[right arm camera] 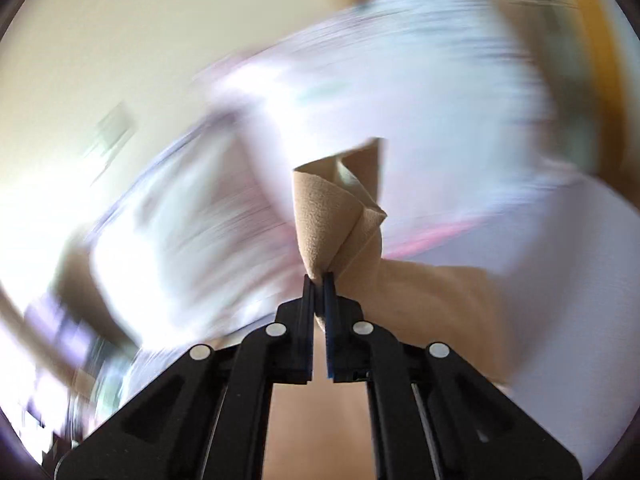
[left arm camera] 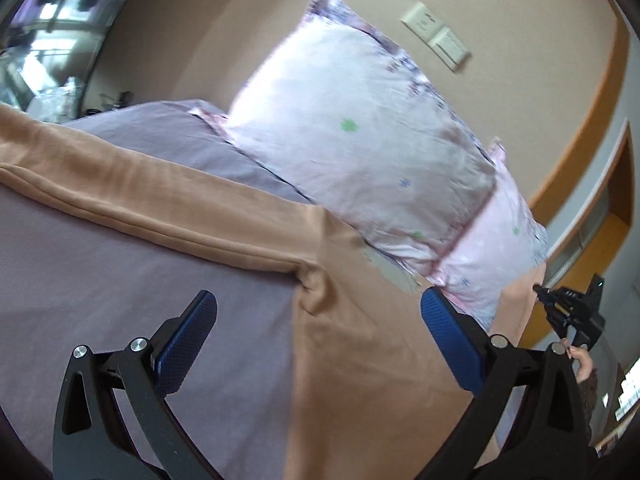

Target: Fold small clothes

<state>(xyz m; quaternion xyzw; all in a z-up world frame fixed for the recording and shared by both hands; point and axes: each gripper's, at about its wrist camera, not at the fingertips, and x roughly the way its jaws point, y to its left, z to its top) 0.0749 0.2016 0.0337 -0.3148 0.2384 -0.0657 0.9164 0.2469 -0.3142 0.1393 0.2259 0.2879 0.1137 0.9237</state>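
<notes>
A tan garment (left arm camera: 352, 352) lies spread on the purple bed sheet (left arm camera: 100, 280), with one long sleeve (left arm camera: 120, 196) stretched out to the left. My left gripper (left arm camera: 318, 330) is open and empty, hovering above the spot where sleeve and body meet. My right gripper (right arm camera: 319, 278) is shut on a bunched corner of the tan garment (right arm camera: 332, 216) and holds it lifted. It also shows at the right edge of the left wrist view (left arm camera: 538, 290), gripping the garment's far edge. The right wrist view is strongly motion-blurred.
Two pale floral pillows (left arm camera: 360, 132) lean against the beige wall (left arm camera: 208, 28) at the head of the bed. A wall switch panel (left arm camera: 436, 34) sits above them. A wooden door frame (left arm camera: 580, 152) is at the right, a window (left arm camera: 52, 28) at the far left.
</notes>
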